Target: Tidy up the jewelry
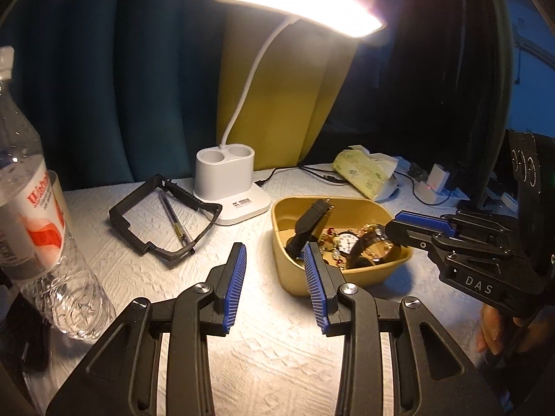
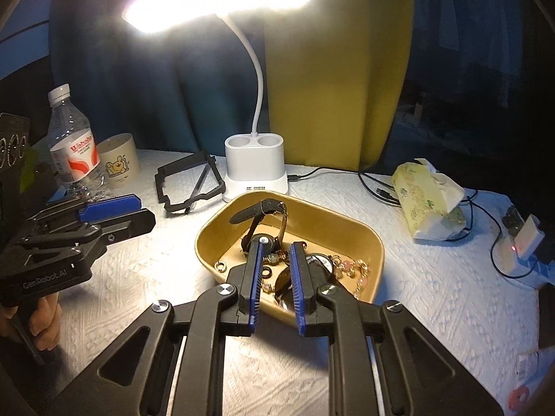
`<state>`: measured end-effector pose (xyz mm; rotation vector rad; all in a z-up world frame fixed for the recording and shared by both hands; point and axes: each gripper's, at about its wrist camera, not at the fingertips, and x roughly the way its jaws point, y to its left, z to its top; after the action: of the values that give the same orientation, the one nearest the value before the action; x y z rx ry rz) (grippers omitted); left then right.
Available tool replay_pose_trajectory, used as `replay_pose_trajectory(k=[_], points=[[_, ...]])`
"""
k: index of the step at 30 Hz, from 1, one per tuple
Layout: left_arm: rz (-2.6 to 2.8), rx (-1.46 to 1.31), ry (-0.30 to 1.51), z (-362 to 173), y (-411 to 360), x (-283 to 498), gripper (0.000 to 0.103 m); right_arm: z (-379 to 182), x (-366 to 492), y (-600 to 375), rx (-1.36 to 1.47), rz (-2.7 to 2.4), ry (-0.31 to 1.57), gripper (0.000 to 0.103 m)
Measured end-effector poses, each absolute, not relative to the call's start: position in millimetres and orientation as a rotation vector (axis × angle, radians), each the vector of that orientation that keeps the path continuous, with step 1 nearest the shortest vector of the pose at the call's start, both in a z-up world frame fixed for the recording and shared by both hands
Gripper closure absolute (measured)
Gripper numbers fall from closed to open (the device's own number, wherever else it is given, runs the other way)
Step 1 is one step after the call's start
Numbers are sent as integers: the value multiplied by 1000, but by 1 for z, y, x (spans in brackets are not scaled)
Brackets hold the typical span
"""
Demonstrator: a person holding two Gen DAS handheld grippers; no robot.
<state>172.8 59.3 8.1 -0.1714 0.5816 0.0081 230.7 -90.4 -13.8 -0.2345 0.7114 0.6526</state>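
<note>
Looks barely started: all the jewelry (image 2: 312, 263) sits jumbled in the tray (image 2: 376, 242), left gripper (image 1: 274, 253) half open and empty, right gripper (image 2: 275, 251) narrow, holding nothing.

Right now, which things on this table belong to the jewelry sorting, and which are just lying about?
Job:
yellow tray
black-strap watch
pocket watch
bead bracelets
small rings

Lying about:
desk lamp
water bottle
cup
black frame
pen
tissue pack
cables
</note>
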Motion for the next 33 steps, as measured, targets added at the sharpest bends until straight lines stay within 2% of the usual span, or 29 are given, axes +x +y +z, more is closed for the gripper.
replay_pose_trajectory(k=[33], points=[[-54, -93, 530, 42, -2, 111, 66, 15, 154, -162, -164, 540, 646, 87]])
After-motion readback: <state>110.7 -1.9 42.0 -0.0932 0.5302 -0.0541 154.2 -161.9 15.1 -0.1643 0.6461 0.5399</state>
